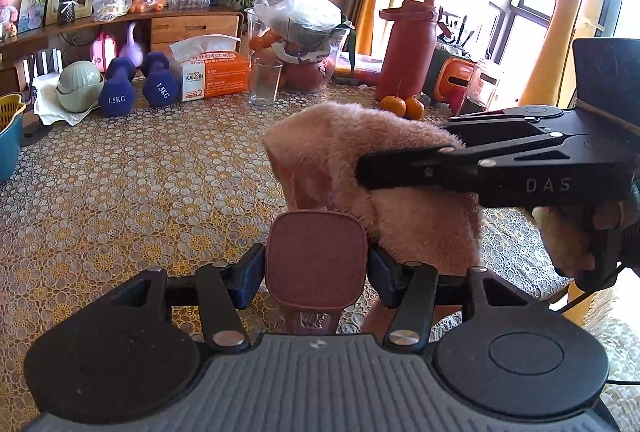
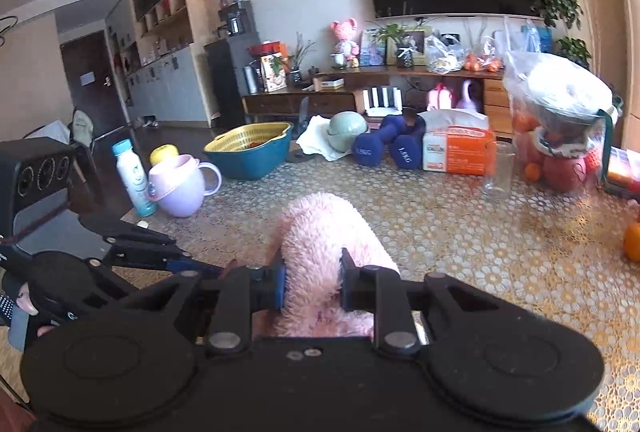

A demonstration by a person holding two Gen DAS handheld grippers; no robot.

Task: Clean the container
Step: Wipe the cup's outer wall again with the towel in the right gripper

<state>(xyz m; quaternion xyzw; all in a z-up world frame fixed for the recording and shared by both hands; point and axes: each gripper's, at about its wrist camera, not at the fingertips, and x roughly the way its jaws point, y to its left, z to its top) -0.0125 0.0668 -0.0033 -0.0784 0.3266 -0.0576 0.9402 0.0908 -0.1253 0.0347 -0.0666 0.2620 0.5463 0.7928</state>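
Observation:
In the left wrist view my left gripper (image 1: 316, 276) is shut on a maroon container (image 1: 316, 258) with a rounded square face, held just above the table. A fluffy pink cloth (image 1: 340, 155) hangs right behind and against the container. My right gripper (image 1: 400, 151) reaches in from the right and is shut on that cloth. In the right wrist view the cloth (image 2: 320, 232) bulges out between the right gripper's (image 2: 313, 288) pads. There the left gripper (image 2: 172, 252) shows at the lower left, and the container is hidden.
The table has a yellow flower-patterned cover (image 1: 120, 191). At its far side stand a clear glass (image 1: 265, 79), a tissue pack (image 1: 212, 71), blue dumbbells (image 1: 118, 87), a red bottle (image 1: 408, 47) and mandarins (image 1: 402, 105). A blue basket (image 2: 250, 151), purple cup (image 2: 180, 187) and small bottle (image 2: 134, 177) stand left.

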